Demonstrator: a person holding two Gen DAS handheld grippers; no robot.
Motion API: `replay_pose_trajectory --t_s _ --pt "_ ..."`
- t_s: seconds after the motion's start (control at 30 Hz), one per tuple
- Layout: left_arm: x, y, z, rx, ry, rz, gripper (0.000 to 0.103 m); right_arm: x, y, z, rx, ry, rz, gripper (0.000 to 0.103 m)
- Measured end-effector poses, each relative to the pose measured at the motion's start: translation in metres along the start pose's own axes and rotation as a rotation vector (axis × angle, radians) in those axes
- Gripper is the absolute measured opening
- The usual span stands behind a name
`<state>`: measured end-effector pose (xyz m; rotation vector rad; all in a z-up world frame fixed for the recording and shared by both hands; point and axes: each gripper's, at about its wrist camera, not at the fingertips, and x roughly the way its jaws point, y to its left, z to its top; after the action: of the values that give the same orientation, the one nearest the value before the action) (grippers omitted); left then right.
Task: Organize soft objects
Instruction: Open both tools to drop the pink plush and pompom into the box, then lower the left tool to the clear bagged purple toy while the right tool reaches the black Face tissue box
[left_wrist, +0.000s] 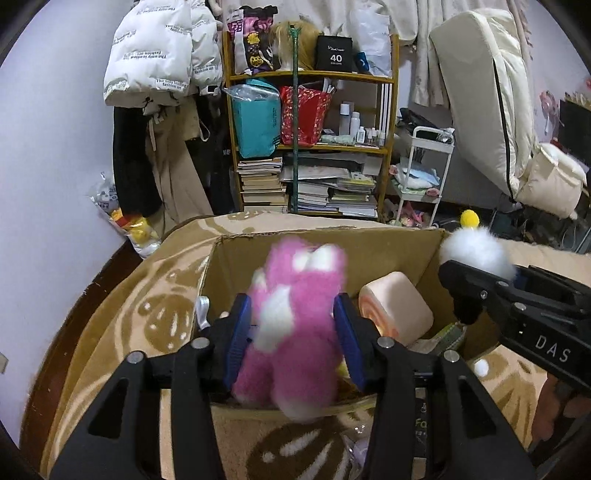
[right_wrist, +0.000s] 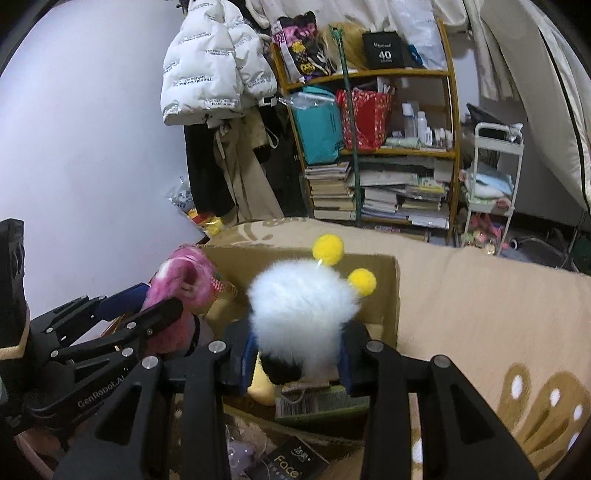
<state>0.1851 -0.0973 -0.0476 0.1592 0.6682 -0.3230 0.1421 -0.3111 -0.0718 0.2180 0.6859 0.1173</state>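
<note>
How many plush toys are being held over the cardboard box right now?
2. The pink plush toy is in the left claw; the white fluffy plush with yellow pom-poms is in the right claw. More toys may be hidden inside the cardboard box.

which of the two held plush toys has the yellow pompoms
The white fluffy plush in the right claw; the left claw grips the pink plush, which has none.
</note>
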Motion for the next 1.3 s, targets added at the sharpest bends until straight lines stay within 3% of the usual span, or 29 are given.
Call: replay_pose_trajectory --t_s 0.03,0.23,0.33,0.43,0.53,0.63,0.7,0.77,0.97,1.1,1.3 --pt "0.0 -0.001 -0.001 0.012 -0.002 0.007 0.059 0.0 -0.002 -0.001 0.013 0.008 0.003 0.038" --pt "-0.007 0.001 -0.007 0.002 -0.017 0.078 0.067 -0.008 -0.009 -0.007 0.062 0.021 0.018 0.043" --pt "-0.011 0.008 -0.008 -0.031 -0.017 0.095 0.073 -0.015 -0.012 -0.005 0.098 0.009 0.029 0.055" --pt "-0.014 0.013 -0.007 -0.053 -0.003 0.095 0.076 -0.022 -0.013 -0.001 0.117 -0.005 0.025 0.059" --pt "-0.021 0.017 -0.007 -0.07 -0.005 0.083 0.081 -0.031 -0.016 0.0 0.13 -0.019 0.023 0.069" --pt "-0.029 0.018 -0.009 -0.066 -0.009 0.08 0.082 -0.04 -0.019 0.002 0.149 -0.03 0.022 0.071" --pt "-0.034 0.018 -0.01 -0.063 -0.011 0.076 0.084 -0.048 -0.019 0.002 0.148 -0.036 0.011 0.081" --pt "-0.042 0.017 -0.012 -0.056 -0.019 0.076 0.092 -0.057 -0.018 0.002 0.144 -0.053 0.002 0.087" --pt "-0.063 0.01 -0.017 -0.013 -0.037 0.091 0.096 -0.076 -0.009 -0.001 0.111 -0.042 -0.022 0.09" --pt "-0.074 0.009 -0.026 -0.003 -0.021 0.083 0.099 -0.088 -0.005 -0.008 0.105 -0.042 -0.035 0.099" --pt "-0.084 0.011 -0.038 -0.017 0.014 0.076 0.099 -0.102 -0.005 -0.02 0.116 -0.035 -0.043 0.101"
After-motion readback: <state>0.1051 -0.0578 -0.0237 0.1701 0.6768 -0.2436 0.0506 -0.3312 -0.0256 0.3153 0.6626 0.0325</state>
